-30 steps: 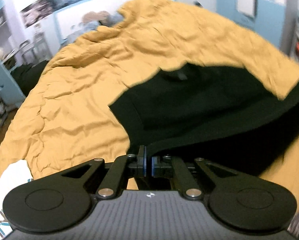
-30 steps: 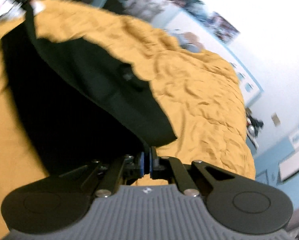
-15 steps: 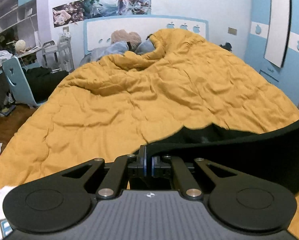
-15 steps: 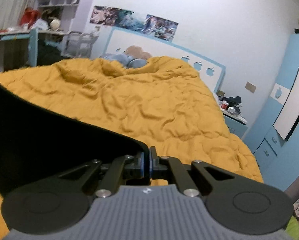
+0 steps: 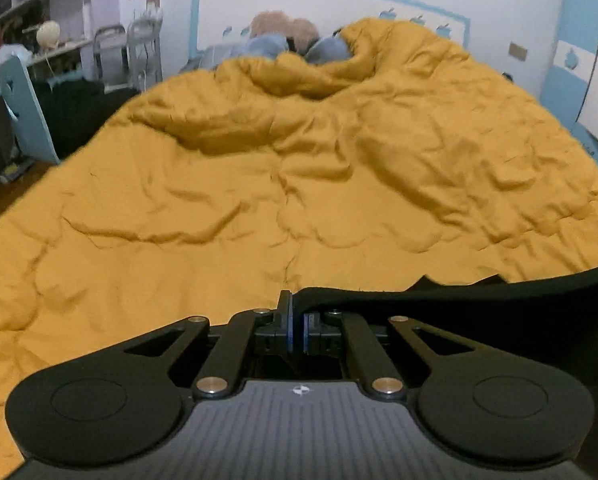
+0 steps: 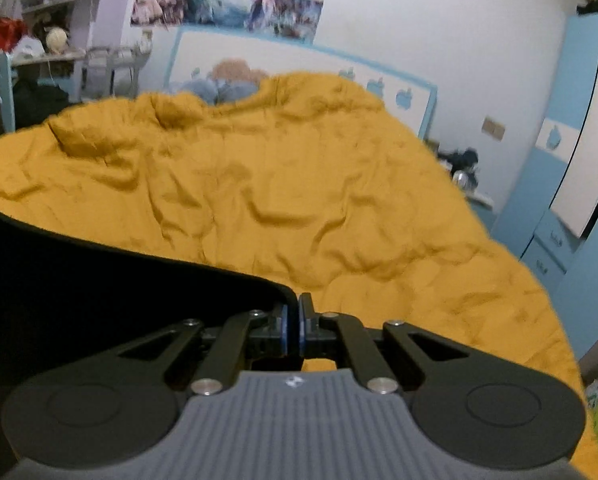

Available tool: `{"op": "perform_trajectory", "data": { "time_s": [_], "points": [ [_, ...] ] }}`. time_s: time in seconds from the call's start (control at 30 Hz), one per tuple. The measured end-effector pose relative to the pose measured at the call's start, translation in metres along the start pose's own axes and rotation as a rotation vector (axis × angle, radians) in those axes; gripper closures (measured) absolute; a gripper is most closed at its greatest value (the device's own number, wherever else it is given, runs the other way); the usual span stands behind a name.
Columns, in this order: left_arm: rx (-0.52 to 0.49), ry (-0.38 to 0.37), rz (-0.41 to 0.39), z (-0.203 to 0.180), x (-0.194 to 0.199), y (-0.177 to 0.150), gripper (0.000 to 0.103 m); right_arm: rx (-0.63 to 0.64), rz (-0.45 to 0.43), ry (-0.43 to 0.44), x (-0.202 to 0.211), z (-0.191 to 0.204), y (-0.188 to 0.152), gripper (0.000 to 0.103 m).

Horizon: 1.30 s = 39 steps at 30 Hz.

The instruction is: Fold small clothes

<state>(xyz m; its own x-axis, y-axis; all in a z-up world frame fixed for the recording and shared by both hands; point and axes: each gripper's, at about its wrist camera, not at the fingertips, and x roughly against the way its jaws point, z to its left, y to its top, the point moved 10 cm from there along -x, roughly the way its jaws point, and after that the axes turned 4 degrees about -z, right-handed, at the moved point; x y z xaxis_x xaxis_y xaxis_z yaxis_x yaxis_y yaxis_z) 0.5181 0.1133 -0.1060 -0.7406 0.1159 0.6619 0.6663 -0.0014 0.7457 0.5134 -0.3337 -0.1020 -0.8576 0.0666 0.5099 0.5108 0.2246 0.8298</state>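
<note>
A black garment hangs between my two grippers over the yellow quilt. My left gripper is shut on one corner of its top edge, and the cloth stretches away to the right. In the right wrist view the same black garment fills the lower left, and my right gripper is shut on its other top corner. The lower part of the garment is hidden below both gripper bodies.
The yellow quilt covers the whole bed, wrinkled, with plush toys and pillows at the headboard. A desk chair and shelves stand to the left. A blue wardrobe and a bedside table stand to the right.
Both grippers have lifted and tipped up from looking down at the garment on the quilt. The garment is now raised, its top edge held stretched between them.
</note>
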Motion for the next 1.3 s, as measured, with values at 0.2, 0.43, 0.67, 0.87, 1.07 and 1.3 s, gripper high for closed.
{"op": "perform_trajectory", "data": {
  "time_s": [0.2, 0.43, 0.67, 0.87, 1.07, 1.3],
  "points": [
    [0.069, 0.005, 0.047, 0.011, -0.042, -0.018, 0.081, -0.056, 0.077, -0.006, -0.054, 0.005, -0.030, 0.090],
    [0.110, 0.030, 0.026, 0.028, -0.032, -0.022, 0.055, -0.135, 0.089, -0.022, -0.042, -0.011, -0.044, 0.063],
    [0.185, -0.001, 0.043, 0.035, 0.000, -0.023, 0.055, -0.186, 0.142, 0.050, 0.006, -0.006, -0.060, 0.063],
    [0.198, -0.055, 0.115, 0.030, 0.044, -0.070, 0.055, -0.304, 0.232, 0.156, 0.071, 0.005, -0.102, 0.050],
    [0.212, -0.021, 0.182, 0.041, 0.078, -0.127, 0.041, -0.457, 0.313, 0.202, 0.123, 0.010, -0.156, 0.047],
    [0.602, -0.102, 0.210, 0.061, 0.088, -0.178, 0.038, -0.904, 0.326, 0.213, 0.155, -0.013, -0.223, 0.044]
  ]
}}
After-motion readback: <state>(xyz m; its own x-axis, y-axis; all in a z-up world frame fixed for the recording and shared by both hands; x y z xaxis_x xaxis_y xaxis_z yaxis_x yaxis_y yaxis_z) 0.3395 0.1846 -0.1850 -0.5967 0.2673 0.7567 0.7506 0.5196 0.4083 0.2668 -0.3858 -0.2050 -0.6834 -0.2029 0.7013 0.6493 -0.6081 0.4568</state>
